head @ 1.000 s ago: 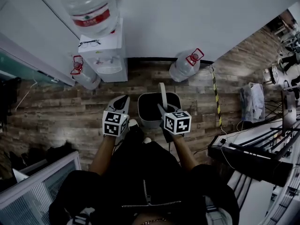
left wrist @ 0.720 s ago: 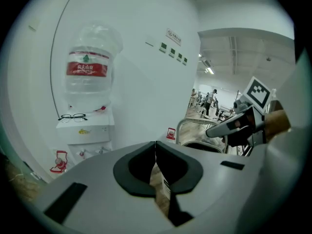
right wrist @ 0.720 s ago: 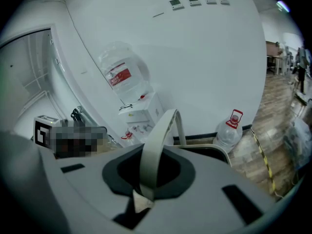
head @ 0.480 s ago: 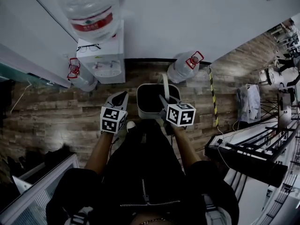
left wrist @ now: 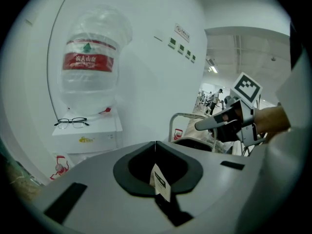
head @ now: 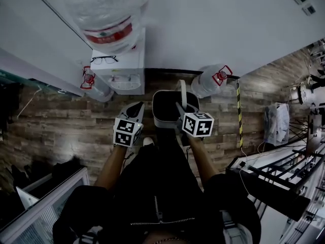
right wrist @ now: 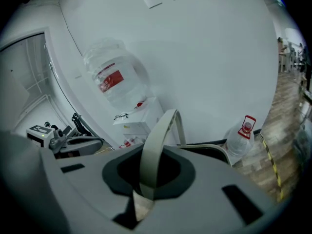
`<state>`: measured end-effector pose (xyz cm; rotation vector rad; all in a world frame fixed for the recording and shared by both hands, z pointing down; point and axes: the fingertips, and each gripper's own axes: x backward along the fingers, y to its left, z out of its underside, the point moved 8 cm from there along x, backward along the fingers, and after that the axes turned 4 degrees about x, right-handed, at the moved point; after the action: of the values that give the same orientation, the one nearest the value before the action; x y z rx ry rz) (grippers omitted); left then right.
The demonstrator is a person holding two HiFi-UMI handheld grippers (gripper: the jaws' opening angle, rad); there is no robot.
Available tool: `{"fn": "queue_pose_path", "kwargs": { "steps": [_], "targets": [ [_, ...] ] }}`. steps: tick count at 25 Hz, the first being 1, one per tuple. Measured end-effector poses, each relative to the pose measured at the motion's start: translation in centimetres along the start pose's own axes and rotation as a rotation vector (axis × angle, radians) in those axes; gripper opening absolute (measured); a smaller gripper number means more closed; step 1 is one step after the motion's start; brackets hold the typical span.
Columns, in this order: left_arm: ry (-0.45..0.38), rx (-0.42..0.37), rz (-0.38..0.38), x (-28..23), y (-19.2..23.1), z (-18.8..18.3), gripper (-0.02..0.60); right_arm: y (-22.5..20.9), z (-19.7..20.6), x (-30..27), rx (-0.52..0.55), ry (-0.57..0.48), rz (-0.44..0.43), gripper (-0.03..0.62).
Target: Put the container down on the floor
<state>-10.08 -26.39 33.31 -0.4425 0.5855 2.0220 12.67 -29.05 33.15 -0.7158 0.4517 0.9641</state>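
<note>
Right gripper [head: 178, 108] clamped on the handle [right wrist: 158, 140] so the container [head: 163, 123] hangs upright, probably clear of the floor [head: 61, 123]; left gripper [head: 136, 107] closed, empty.

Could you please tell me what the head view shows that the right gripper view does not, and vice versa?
Head view only: the person's jacket, the black rack, and the cube on the right tool.
Right gripper view only: close up, that tool's jaws shut on the bin's handle.
Both: the bin, left tool, dispenser bottle, glasses, spare bottle and striped tape.
</note>
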Motion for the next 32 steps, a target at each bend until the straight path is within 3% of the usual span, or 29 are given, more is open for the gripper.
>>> {"fn": "queue_pose_path", "kwargs": {
  "steps": [6, 17, 32],
  "targets": [
    [0.002, 0.01, -0.022, -3.5, 1.4, 0.0, 0.015, -2.4, -1.0, -4.4, -0.006, 0.006, -0.02, 0.034],
    [0.017, 0.005, -0.021, -13.5, 4.8, 4.0, 0.015, -8.7, -0.7, -15.8, 0.03, -0.016, -0.042, 0.034],
    [0.011, 0.015, -0.046, -26.5, 10.0, 15.5, 0.015, -17.0, 3.9, -34.1, 0.068, 0.01, -0.065, 0.034]
  ]
}}
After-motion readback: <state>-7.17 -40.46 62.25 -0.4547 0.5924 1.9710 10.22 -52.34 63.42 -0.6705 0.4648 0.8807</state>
